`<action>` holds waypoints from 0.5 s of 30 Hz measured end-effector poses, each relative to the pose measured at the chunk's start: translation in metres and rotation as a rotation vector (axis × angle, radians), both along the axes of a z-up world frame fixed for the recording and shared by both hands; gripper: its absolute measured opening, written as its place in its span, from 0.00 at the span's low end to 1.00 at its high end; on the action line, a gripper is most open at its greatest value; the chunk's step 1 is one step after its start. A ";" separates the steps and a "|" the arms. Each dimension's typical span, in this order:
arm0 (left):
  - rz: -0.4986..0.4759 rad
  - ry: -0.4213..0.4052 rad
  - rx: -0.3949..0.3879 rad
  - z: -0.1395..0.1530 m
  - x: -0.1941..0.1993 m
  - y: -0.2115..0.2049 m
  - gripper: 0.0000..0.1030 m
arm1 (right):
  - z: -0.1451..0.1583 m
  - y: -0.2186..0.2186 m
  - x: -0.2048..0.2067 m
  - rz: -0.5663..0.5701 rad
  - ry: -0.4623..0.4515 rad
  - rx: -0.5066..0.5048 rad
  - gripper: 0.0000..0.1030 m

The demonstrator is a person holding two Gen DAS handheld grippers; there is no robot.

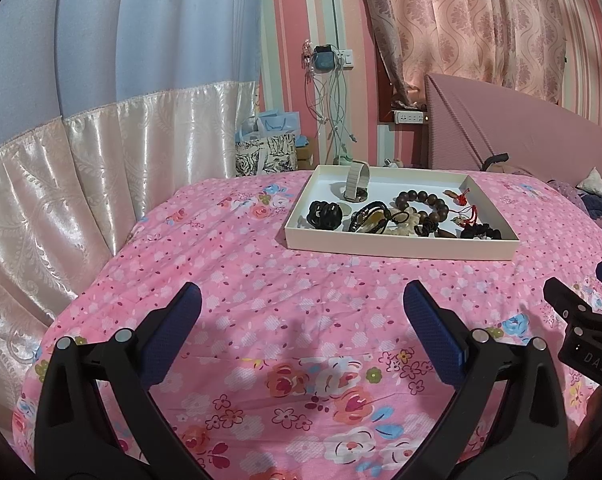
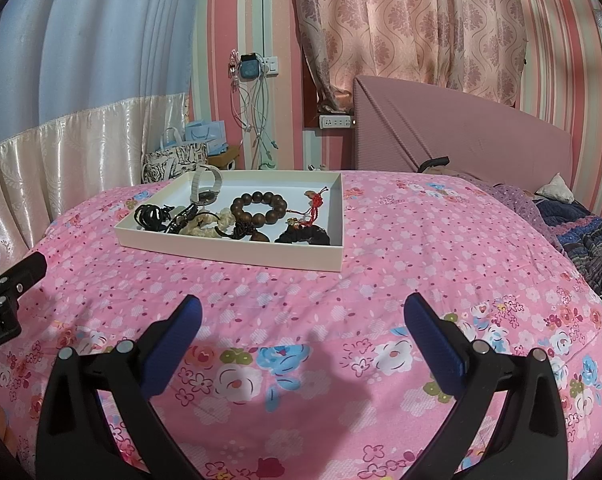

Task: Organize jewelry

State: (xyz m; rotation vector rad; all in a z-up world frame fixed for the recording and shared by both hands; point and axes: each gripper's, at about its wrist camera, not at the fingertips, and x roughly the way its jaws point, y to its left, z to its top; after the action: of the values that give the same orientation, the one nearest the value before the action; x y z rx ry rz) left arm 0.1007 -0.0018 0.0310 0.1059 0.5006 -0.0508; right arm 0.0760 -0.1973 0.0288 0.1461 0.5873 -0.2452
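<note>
Pink floral bedspread (image 1: 261, 280) across most of both views. White tray (image 1: 401, 246) resting flat on bedspread, toward its far side. Left gripper (image 1: 302, 320) low over bedspread, near side of tray, well apart from it; jaws spread wide, holding nothing. Right gripper (image 2: 303, 320) likewise near side of tray, wide apart, holding nothing. Inside tray: wooden bead bracelet (image 2: 259, 208) near centre; watch (image 2: 205, 188) standing at far left corner; black hair ties (image 2: 153, 216) at near left; red cord charm (image 2: 315, 210) right of bracelet.

Bed (image 1: 261, 280) (floral pink), white tray (image 1: 397, 246)
</note>
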 end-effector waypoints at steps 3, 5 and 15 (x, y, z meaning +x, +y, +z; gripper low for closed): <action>0.000 -0.002 0.001 -0.001 0.001 0.001 0.97 | 0.000 0.000 0.000 0.000 0.000 0.000 0.98; 0.000 0.000 0.002 -0.001 0.001 0.001 0.97 | 0.000 0.000 0.000 0.000 0.001 0.000 0.98; 0.001 -0.001 0.003 -0.001 0.001 0.000 0.97 | 0.000 -0.001 0.000 0.001 0.002 0.001 0.98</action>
State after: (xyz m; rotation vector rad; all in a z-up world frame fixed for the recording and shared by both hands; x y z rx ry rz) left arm 0.1021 -0.0014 0.0305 0.1084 0.4999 -0.0488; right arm 0.0761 -0.1980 0.0283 0.1465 0.5899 -0.2444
